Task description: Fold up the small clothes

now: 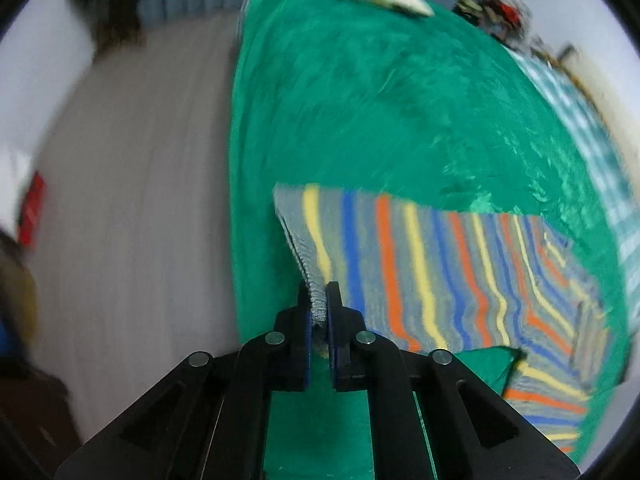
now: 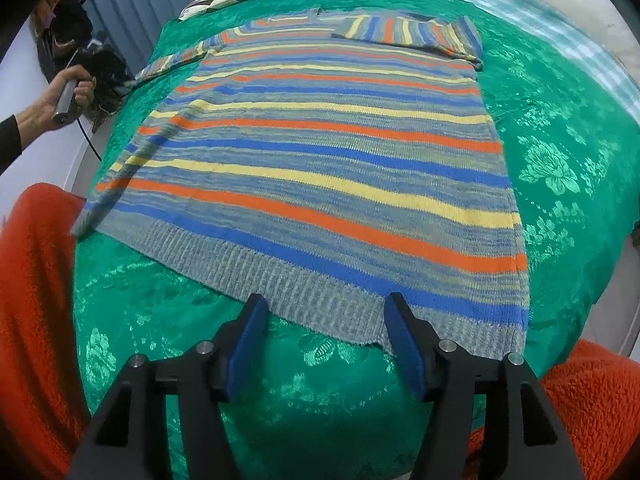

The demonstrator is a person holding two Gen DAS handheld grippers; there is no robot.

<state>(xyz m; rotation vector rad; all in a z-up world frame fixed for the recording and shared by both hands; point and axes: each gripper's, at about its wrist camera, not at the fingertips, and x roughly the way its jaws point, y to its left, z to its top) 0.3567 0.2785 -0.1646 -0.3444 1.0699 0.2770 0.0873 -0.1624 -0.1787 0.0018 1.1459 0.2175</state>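
A striped knit sweater (image 2: pixel 320 152), grey with blue, orange and yellow bands, lies flat on a green cloth (image 2: pixel 560 128). Its right sleeve (image 2: pixel 408 32) is folded across the chest. Its left sleeve (image 2: pixel 172 62) stretches out to the left edge. My left gripper (image 1: pixel 319 300) is shut on that sleeve's ribbed cuff (image 1: pixel 316 296), and the sleeve (image 1: pixel 420 264) runs away to the right in the left wrist view. My right gripper (image 2: pixel 326 312) is open and empty, just in front of the grey ribbed hem (image 2: pixel 320 304).
A folded pale garment (image 2: pixel 220 0) lies at the far end of the green cloth. An orange fuzzy fabric (image 2: pixel 32 300) lies at the near left and right. A checked cloth (image 2: pixel 540 20) covers the far right. Grey floor (image 1: pixel 140 200) is left of the surface.
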